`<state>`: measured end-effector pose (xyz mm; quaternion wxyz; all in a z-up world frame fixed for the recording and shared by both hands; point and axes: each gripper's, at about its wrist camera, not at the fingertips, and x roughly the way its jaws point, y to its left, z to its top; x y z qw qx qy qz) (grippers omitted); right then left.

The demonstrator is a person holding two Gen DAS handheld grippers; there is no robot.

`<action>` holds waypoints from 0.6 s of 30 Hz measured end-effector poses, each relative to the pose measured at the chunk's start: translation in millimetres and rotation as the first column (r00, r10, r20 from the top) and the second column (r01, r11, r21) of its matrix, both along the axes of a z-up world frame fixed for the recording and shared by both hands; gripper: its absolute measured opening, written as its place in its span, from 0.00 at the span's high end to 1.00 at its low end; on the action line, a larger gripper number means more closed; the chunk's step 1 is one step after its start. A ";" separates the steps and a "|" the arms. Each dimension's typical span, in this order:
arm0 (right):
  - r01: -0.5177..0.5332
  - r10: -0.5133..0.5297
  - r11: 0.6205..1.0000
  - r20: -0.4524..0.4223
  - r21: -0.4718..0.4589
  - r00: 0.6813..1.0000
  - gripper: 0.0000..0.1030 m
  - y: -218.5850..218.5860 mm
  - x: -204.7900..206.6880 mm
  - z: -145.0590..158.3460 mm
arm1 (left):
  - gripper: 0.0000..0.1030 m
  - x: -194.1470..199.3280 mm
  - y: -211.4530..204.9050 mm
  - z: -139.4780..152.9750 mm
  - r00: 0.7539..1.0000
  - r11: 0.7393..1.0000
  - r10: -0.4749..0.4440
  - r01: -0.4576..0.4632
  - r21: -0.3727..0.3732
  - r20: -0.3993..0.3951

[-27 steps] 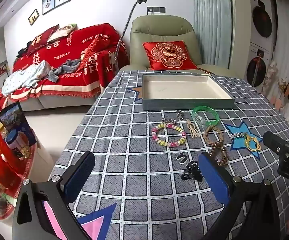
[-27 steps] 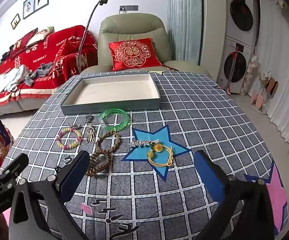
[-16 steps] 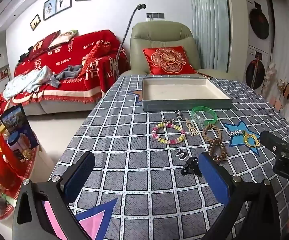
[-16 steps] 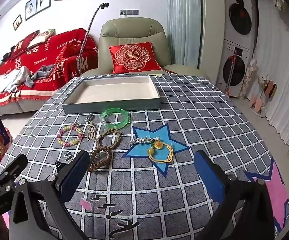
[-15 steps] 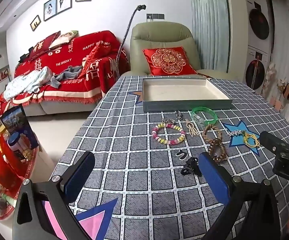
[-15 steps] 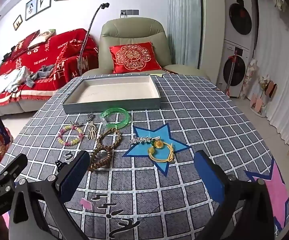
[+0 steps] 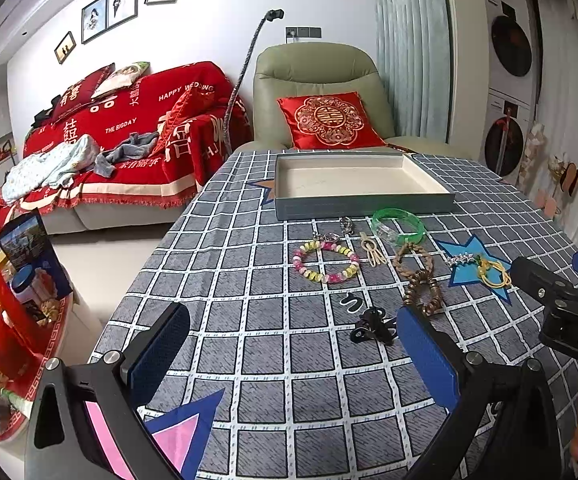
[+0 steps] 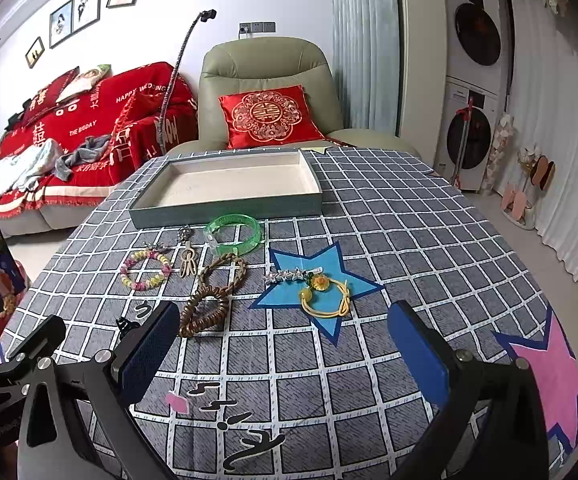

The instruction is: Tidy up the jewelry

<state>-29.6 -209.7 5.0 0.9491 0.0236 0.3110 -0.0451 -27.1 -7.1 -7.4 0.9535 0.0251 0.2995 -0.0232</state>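
Observation:
A shallow grey tray [image 7: 363, 203] [image 8: 225, 208] with a bare white inside sits at the far side of the checked tablecloth. In front of it lie a green bangle [image 7: 398, 227] [image 8: 233, 233], a pastel bead bracelet [image 7: 326, 262] [image 8: 146, 269], a braided brown bracelet [image 8: 223, 270], a brown bead bracelet [image 7: 422, 294] [image 8: 203, 310], a silver star clip [image 8: 289, 275], a yellow flower hair tie [image 8: 325, 294], a small beige charm [image 7: 372, 250] and a black clip [image 7: 371, 330]. My left gripper [image 7: 293, 356] and right gripper [image 8: 285, 354] are both open and empty, hovering near the table's front.
A green armchair [image 8: 267, 92] with a red cushion stands behind the table. A red-covered sofa [image 7: 121, 136] is at the back left. A low stand with boxes and jars [image 7: 13, 292] is left of the table. Washing machines [image 8: 475, 80] stand at the right.
Both grippers have risen and tilted slightly, so the table and jewelry sit a little lower in view. Nothing on the table has moved. Both stay open.

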 end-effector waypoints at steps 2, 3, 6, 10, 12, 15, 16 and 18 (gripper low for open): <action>0.001 -0.001 1.000 0.001 -0.002 1.000 0.00 0.0 0.2 -0.5 | 0.00 -0.3 -0.1 0.1 1.000 1.000 0.000 0.000 0.001 0.002; 0.000 0.000 1.000 0.003 -0.001 1.000 0.00 -0.1 -0.3 0.0 | 0.00 0.1 -0.4 0.0 1.000 1.000 0.003 -0.003 0.001 0.003; 0.000 0.000 1.000 0.005 0.001 1.000 0.00 -0.2 -0.4 0.1 | 0.00 1.1 -0.4 -0.1 1.000 1.000 0.008 -0.008 -0.001 0.000; 0.001 -0.001 1.000 0.003 0.005 1.000 0.00 -1.2 -0.5 0.1 | 0.00 1.0 0.7 -0.3 1.000 1.000 0.011 -0.011 -0.002 0.000; 0.002 -0.002 1.000 0.004 0.005 1.000 0.00 -1.7 -0.7 0.5 | 0.00 1.0 1.0 -0.2 1.000 1.000 0.011 -0.011 -0.001 0.001; 0.002 -0.002 1.000 0.005 0.004 1.000 0.00 -1.9 -0.8 0.1 | 0.00 0.9 2.3 -0.6 1.000 1.000 0.011 -0.011 -0.001 0.000; 0.001 -0.001 1.000 0.005 0.004 1.000 0.00 -2.0 -0.9 0.4 | 0.00 0.9 2.4 -0.5 1.000 1.000 0.011 -0.011 -0.001 0.001; 0.002 -0.002 1.000 0.005 0.005 1.000 0.00 -2.0 -0.8 0.3 | 0.00 1.2 2.3 -0.4 1.000 1.000 0.011 -0.011 -0.003 0.001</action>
